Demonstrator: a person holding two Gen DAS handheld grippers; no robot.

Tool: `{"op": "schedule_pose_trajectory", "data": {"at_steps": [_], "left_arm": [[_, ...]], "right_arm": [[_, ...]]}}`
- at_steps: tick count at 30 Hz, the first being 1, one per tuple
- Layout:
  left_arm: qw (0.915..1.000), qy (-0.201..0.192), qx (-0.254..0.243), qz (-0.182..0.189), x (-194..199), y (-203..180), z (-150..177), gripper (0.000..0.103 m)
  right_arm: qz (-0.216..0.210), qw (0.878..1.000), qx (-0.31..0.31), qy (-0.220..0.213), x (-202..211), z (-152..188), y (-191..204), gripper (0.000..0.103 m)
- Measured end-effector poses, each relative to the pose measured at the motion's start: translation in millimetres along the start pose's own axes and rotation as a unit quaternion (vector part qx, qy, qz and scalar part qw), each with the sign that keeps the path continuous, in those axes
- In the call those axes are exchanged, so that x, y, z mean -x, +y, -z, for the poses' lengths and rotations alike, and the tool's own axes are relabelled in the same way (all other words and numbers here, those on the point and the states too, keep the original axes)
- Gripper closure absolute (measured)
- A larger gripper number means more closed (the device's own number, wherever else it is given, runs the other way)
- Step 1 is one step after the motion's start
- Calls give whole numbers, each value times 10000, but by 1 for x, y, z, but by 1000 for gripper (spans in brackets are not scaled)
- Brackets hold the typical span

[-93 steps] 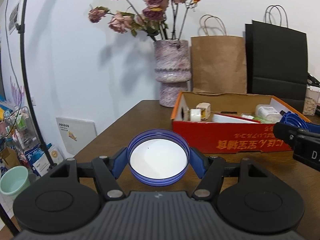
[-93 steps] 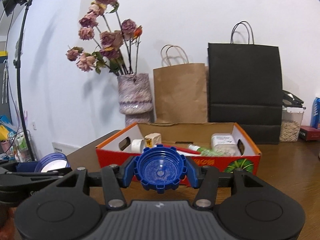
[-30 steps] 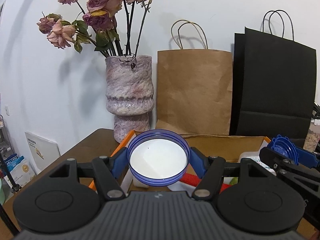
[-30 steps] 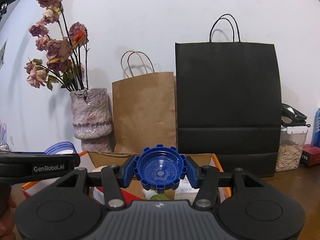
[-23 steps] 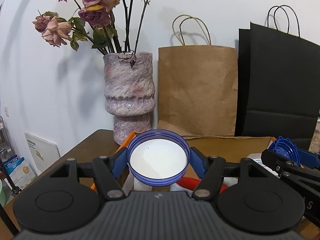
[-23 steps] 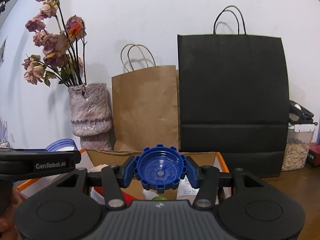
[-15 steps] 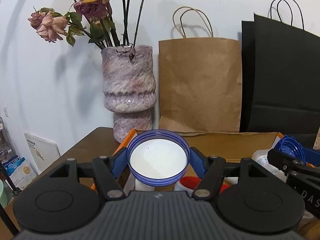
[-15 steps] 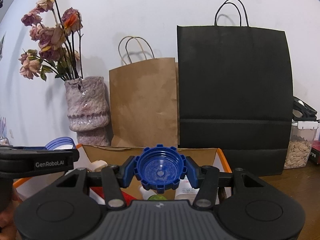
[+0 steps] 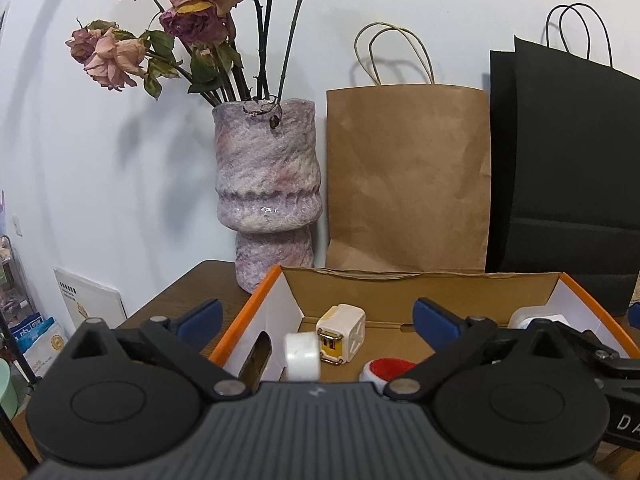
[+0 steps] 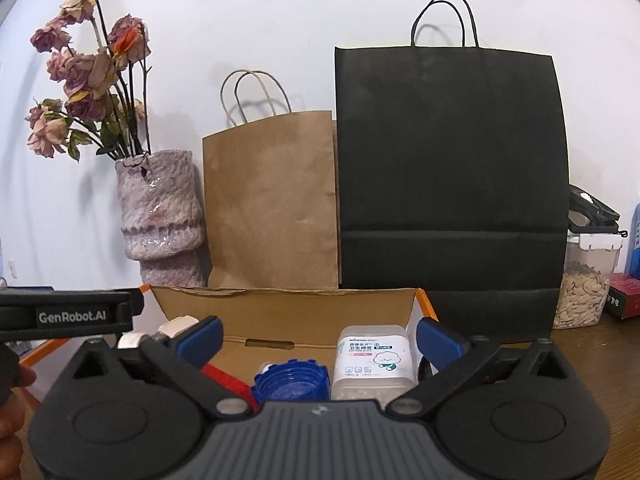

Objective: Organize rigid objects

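My left gripper [image 9: 316, 316] hangs over the left end of the orange-rimmed cardboard box [image 9: 256, 300], its jaws opening wide with nothing between them. The blue-rimmed lid it held is out of sight. Below it lie a white plug [image 9: 342, 330], a white tape roll [image 9: 302, 356] and a red-topped item [image 9: 390, 368]. My right gripper [image 10: 320, 336] is over the box's right end [image 10: 426, 304], jaws also opening and empty. The blue ribbed cap [image 10: 290, 384] lies in the box beneath it, beside a white cotton-swab case [image 10: 374, 356].
Behind the box stand a mottled pink vase [image 9: 266, 196] with dried roses, a brown paper bag [image 9: 408, 176] and a black paper bag [image 10: 452, 172], all against the white wall. A jar of seeds [image 10: 580, 292] and a red packet [image 10: 624, 296] sit on the wooden table at right.
Both grippers have opened. The blue-rimmed lid has dropped out of the left jaws and out of view; the blue ribbed cap has fallen from the right jaws into the box.
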State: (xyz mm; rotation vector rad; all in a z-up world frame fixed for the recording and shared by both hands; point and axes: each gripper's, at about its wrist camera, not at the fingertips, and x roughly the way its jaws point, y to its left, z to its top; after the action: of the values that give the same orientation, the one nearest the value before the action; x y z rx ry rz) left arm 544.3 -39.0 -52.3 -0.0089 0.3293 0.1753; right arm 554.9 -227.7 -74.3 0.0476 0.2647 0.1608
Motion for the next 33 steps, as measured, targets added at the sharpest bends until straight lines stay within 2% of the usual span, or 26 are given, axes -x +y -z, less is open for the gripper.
{"op": "schedule_pose_trajectory", "data": {"at_steps": [13, 23, 33], "left_arm": [[10000, 43, 8, 76, 27, 4, -7, 0], [9998, -42, -55, 186, 92, 11, -3, 0], [9993, 89, -50, 347, 180, 22, 12, 0]], "right_arm": [[-9, 9998, 127, -167, 26, -1, 4, 0], [-25, 9998, 104, -141, 81, -3, 8, 0], [-123, 9999, 7, -38, 171, -1, 12, 0]]}}
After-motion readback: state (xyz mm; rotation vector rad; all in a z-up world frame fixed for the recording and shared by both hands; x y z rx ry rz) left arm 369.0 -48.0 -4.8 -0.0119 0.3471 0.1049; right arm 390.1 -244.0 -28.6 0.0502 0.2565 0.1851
